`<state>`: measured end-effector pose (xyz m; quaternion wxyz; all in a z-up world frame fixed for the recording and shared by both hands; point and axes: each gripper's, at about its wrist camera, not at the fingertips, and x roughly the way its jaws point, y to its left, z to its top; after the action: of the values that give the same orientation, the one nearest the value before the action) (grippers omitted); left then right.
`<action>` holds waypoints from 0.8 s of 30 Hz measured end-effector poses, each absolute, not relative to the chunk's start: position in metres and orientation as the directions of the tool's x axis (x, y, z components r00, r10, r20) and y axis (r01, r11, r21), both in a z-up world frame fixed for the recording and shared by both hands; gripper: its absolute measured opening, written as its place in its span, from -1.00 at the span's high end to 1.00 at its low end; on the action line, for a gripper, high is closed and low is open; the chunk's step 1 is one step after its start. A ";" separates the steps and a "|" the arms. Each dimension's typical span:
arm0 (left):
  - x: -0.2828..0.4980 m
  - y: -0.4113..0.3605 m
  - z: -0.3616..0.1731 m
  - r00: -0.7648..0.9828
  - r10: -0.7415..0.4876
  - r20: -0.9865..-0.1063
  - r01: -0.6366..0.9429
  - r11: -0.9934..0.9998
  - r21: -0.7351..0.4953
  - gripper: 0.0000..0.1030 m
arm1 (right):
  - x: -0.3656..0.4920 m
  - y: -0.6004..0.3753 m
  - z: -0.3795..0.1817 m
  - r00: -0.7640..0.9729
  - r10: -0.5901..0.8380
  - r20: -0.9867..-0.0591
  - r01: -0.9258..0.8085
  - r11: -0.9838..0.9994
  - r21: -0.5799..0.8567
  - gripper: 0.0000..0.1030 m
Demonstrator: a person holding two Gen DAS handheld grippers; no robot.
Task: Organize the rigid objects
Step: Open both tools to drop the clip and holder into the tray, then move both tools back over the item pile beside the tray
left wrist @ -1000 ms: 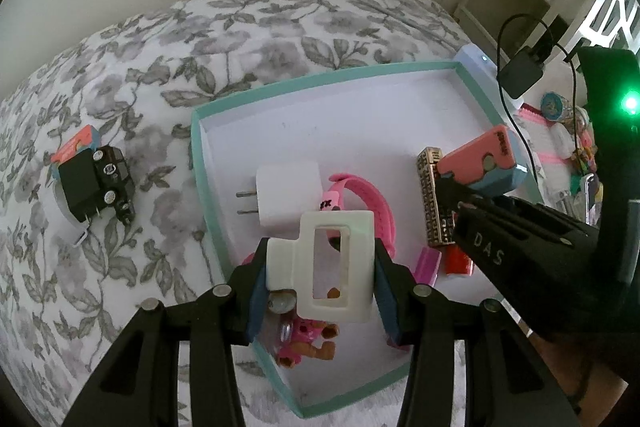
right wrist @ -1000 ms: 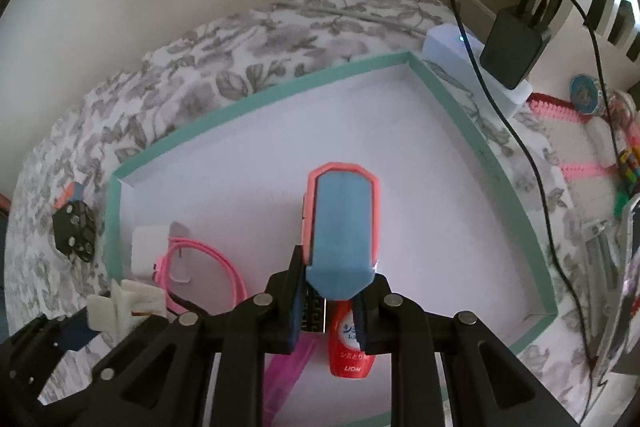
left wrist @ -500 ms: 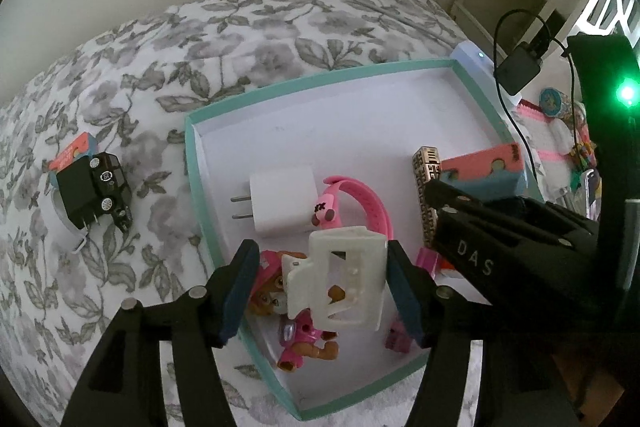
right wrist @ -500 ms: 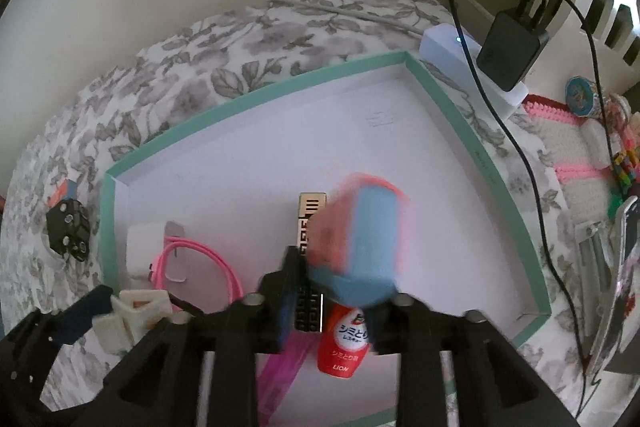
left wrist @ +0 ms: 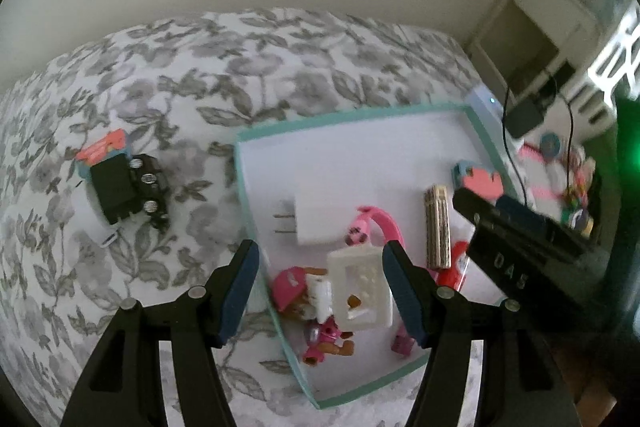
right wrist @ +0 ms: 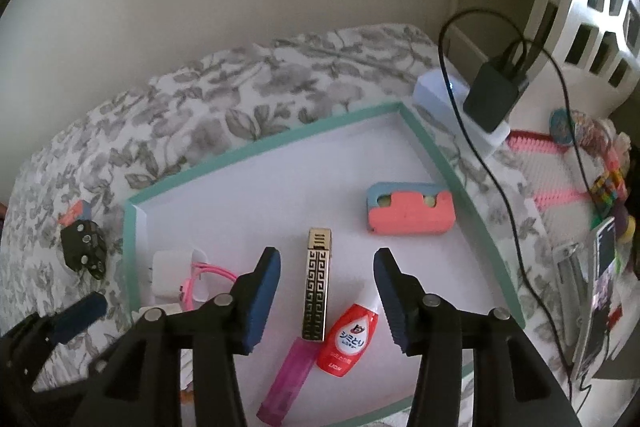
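Observation:
A teal-rimmed white tray lies on a floral bedspread. My left gripper hangs open above the tray's near left corner. Under it a white plastic bracket rests loose on pink toy figures. My right gripper is above the tray with its jaws opening and nothing held. A gold-and-black bar lies on the tray floor below the gap. The pink-and-blue case lies free near the tray's right wall. A black electronic part sits outside on the bedspread.
In the tray are also a white charger plug, a pink band, a red bottle and a pink lighter. A power strip with a black adapter and cable lies past the right rim, beside small clutter.
Both grippers opened and rose. The left one let go of the white bracket, which dropped onto the toys. The right one released the pink-and-blue case, which now lies by the tray's right wall.

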<state>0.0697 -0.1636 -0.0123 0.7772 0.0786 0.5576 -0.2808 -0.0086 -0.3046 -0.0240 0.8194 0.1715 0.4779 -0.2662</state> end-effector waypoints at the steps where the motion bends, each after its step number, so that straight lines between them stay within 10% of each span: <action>1: 0.072 -0.159 -0.010 0.226 -0.355 -0.907 0.512 0.836 -0.200 -0.27 | -0.008 -0.303 -0.023 0.404 -0.277 -0.872 0.597 0.802 0.022 -0.03; 16: 0.128 -0.062 -0.004 0.357 -0.189 -0.915 0.210 0.971 -0.119 -0.29 | 0.009 -0.271 -0.022 0.432 -0.259 -0.864 0.515 0.857 0.000 -0.30; 20: 0.140 -0.034 -0.007 0.379 -0.135 -0.915 0.133 0.987 -0.091 -0.71 | 0.018 -0.252 -0.021 0.465 -0.217 -0.858 0.464 0.885 0.028 -0.42; 24: 0.148 -0.012 -0.010 0.391 -0.111 -0.914 0.077 0.993 -0.088 -0.71 | 0.025 -0.234 -0.022 0.490 -0.170 -0.855 0.427 0.902 0.065 -0.61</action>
<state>0.1482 -0.0121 -0.0096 0.8338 -0.0157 0.5489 -0.0563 0.0251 -0.2335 -0.0220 0.8524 0.1356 0.4738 -0.1749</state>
